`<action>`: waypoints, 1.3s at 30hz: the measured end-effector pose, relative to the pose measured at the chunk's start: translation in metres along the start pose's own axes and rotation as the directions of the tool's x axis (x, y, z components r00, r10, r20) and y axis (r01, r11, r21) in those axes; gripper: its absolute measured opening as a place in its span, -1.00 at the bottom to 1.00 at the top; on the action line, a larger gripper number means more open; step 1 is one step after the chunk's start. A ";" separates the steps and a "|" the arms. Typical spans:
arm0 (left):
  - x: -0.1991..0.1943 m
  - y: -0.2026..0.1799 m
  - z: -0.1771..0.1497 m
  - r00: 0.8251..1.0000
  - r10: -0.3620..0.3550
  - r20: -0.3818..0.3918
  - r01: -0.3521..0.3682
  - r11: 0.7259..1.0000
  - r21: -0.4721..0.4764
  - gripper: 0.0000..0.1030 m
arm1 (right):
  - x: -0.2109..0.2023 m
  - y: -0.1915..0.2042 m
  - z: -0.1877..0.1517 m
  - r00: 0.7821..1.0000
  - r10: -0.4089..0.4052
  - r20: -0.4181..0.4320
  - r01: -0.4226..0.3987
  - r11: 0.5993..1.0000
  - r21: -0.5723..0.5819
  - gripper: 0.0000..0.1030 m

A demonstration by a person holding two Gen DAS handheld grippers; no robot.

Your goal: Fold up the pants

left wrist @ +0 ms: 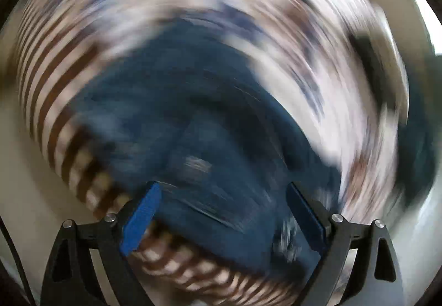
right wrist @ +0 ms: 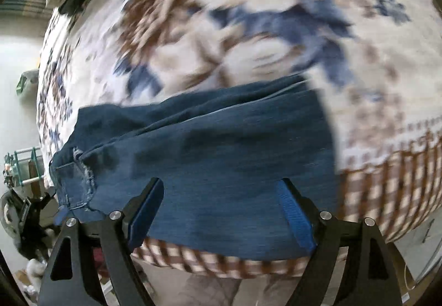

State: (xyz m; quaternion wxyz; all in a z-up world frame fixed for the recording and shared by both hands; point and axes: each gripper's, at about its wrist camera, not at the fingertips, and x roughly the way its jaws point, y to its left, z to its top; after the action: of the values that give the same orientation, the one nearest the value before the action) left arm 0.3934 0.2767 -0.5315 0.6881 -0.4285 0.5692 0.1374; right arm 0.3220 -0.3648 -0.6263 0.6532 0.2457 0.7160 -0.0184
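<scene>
Dark blue jeans (right wrist: 215, 156) lie folded on a bed with a floral cover (right wrist: 248, 29). In the right wrist view my right gripper (right wrist: 223, 190) is open just above the near part of the jeans, holding nothing. The frayed pocket end (right wrist: 80, 178) lies at the left. In the left wrist view, which is heavily blurred by motion, the jeans (left wrist: 193, 118) fill the middle and my left gripper (left wrist: 223, 192) is open above them, empty. My left gripper also shows in the right wrist view at the far left (right wrist: 59, 213).
The bed cover has a brown checked border (right wrist: 386, 190) along the near edge, where the bed ends. Beyond the left edge are the pale floor (right wrist: 16, 71), a teal rack (right wrist: 25, 165) and dark clutter (right wrist: 22, 223).
</scene>
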 end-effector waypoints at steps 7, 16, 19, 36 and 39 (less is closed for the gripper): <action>0.003 0.072 -0.001 0.951 -0.279 0.134 0.307 0.896 -0.322 0.62 | 0.031 0.064 -0.007 0.998 0.001 -0.069 -0.002 1.000 -0.014 0.67; 0.016 0.101 0.010 0.943 -0.282 0.175 0.326 0.885 -0.332 0.58 | 0.043 0.103 -0.003 0.996 -0.032 -0.087 0.026 0.997 -0.068 0.67; 0.027 0.090 0.034 0.941 -0.275 0.198 0.325 0.898 -0.297 0.53 | 0.045 0.105 -0.003 0.996 -0.020 -0.089 0.015 0.999 -0.052 0.67; 0.019 0.079 0.042 0.946 -0.228 0.229 0.263 0.955 -0.136 -0.30 | 0.043 0.073 -0.006 0.995 0.017 -0.098 -0.019 1.000 -0.019 0.67; 0.031 0.089 0.050 0.936 -0.269 0.228 0.313 0.931 -0.187 -0.36 | 0.036 0.065 -0.006 0.995 0.026 -0.093 -0.027 1.000 -0.011 0.68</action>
State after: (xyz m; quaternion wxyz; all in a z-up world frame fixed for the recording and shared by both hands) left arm 0.3761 0.3578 -0.5993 0.7025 -0.5661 0.4087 0.1379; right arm 0.3401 -0.2939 -0.6407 0.6209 0.2519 0.7423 0.0061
